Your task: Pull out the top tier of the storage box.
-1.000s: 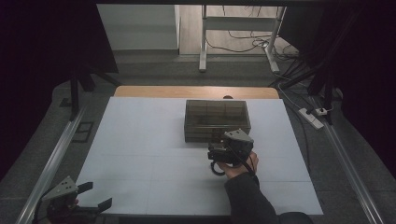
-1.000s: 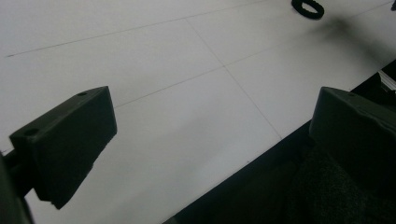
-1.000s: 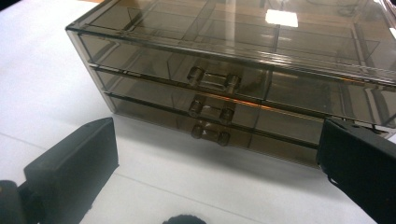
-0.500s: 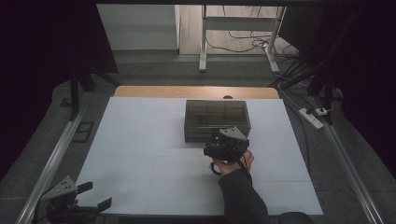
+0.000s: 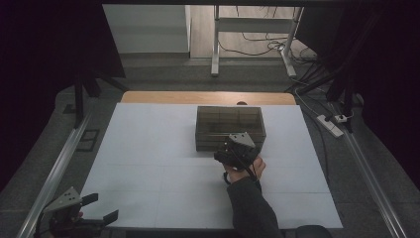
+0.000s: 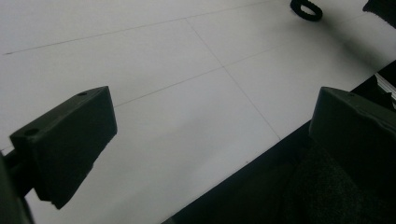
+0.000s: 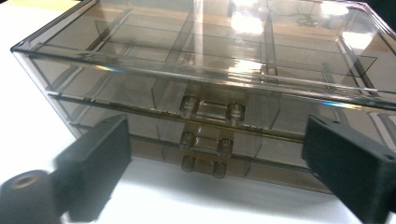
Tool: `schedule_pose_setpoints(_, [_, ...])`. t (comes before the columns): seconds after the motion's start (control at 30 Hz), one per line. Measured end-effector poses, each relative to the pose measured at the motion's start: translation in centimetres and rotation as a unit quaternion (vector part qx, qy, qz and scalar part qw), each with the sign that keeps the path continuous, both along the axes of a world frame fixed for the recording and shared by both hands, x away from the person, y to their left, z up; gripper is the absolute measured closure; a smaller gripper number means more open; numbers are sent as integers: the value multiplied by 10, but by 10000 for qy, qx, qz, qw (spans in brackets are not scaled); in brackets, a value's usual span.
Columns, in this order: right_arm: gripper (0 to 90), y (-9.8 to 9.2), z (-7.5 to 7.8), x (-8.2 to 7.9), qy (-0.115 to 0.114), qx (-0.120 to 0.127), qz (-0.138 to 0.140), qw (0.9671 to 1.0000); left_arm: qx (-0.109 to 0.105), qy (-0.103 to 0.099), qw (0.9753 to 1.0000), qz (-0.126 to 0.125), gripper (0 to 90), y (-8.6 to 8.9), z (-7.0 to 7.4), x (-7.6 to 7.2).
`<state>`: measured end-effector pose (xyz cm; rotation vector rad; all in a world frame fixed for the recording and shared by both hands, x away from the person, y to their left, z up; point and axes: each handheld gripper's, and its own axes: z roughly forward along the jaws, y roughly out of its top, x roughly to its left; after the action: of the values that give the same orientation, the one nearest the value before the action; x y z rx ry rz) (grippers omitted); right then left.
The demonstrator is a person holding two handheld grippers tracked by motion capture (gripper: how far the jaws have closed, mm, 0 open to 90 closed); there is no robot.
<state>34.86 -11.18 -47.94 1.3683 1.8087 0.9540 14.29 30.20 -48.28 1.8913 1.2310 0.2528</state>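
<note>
Smoky clear plastic drawer box [image 7: 205,93] sits mid-tabletop [image 5: 148,148], so we bring our right tool [image 7: 210,172], jaws wide, square to its front handles [image 7: 208,142], while our left tool [image 6: 205,154] waits wide open at the near edge.

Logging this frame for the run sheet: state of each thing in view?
Drawer box: upright on the table, all three drawers shut, compartments look empty.
Right gripper: open, jaws facing the drawer handles, not touching.
Left gripper: open, holding nothing, at the table's near edge.
Black ring: lying flat on the table, loose.
</note>
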Motion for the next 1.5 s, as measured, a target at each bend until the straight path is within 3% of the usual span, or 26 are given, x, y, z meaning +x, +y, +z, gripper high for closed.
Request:
schedule_pose_setpoints(0.53, [377,10,-3,4,-93,62,-638,9979,-16,12,10000,2,2,0,0,0])
schedule_pose_setpoints(0.97, [550,16,-6,4,-57,202,-682,9974,-43,24,10000,18,2,1,0,0])
schedule_pose_setpoints(1.5, [556,14,-5,0,-15,232,-634,9977,-47,31,10000,34,2,1,0,0])
